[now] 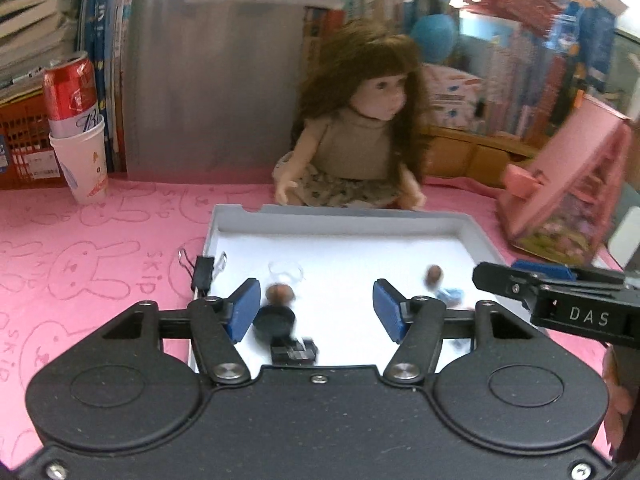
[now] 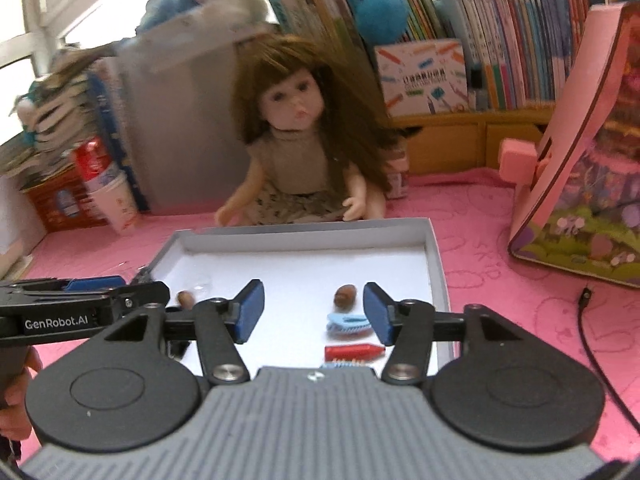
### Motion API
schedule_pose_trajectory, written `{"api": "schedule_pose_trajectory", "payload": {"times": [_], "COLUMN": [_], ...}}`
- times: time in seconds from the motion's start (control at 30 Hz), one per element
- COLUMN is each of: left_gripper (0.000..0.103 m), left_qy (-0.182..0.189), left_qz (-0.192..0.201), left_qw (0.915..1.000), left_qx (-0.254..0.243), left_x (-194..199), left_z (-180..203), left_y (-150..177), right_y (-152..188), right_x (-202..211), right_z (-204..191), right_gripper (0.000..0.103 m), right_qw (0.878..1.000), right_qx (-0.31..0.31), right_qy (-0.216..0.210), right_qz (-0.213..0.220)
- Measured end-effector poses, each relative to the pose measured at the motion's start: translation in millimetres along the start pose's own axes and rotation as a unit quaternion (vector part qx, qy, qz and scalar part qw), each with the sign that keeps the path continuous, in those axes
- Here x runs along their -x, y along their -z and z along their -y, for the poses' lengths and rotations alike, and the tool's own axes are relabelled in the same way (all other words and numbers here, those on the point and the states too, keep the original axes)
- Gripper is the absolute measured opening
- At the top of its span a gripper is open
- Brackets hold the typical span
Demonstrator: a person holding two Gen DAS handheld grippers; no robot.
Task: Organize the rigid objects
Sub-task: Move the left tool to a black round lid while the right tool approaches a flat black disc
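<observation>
I hold both grippers, left gripper [image 1: 316, 310] and right gripper [image 2: 314, 312], open and empty above the white tray [image 2: 434, 256]; inside it lie acorns [image 2: 345, 295], a blue clip [image 2: 348, 323] and a red crayon [image 2: 354, 351]. Crowding could scatter them.

Open left tongs [image 1: 316, 308] over white tray [image 1: 476, 236]

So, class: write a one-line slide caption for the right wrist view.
Open right gripper above a white tray holding a red crayon and blue hair clip.
</observation>
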State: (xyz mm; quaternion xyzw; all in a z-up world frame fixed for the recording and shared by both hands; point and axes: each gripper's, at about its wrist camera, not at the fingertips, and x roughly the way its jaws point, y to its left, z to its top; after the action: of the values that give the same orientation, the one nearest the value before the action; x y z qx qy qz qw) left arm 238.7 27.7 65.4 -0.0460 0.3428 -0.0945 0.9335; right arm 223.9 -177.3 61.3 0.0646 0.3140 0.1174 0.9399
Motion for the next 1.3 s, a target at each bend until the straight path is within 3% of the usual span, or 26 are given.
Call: {"api": "schedule_pose_trajectory", "payload": {"times": [0.23,0.67,1.3], "left_gripper": [0.061,0.061,0.057], "left_qy": [0.027,0.065,0.084], "left_qz": [0.009,-0.003,-0.037], "left_qw": [0.9989,0.9966,0.9925], "left_qx": [-0.038,-0.050,-0.081], "left_x": [50.8,112.6,124.6], "left_z": [14.8,26.0,38.4], "left_y": [41.6,105.8,161.2], "right_y": [29.0,85.4,160.2], "right_x": [51.7,118.4,139.8], "right_z": [-1.3,-7.8,-30.7], "right_gripper": [0.080,0.087,0.088], "right_qw": [0.999,0.994,0.983], "right_qx": [0.042,0.079,0.157], "right_qy": [-0.022,-0.061,-0.099], "right_qz": [0.023,0.039,-0.004]}}
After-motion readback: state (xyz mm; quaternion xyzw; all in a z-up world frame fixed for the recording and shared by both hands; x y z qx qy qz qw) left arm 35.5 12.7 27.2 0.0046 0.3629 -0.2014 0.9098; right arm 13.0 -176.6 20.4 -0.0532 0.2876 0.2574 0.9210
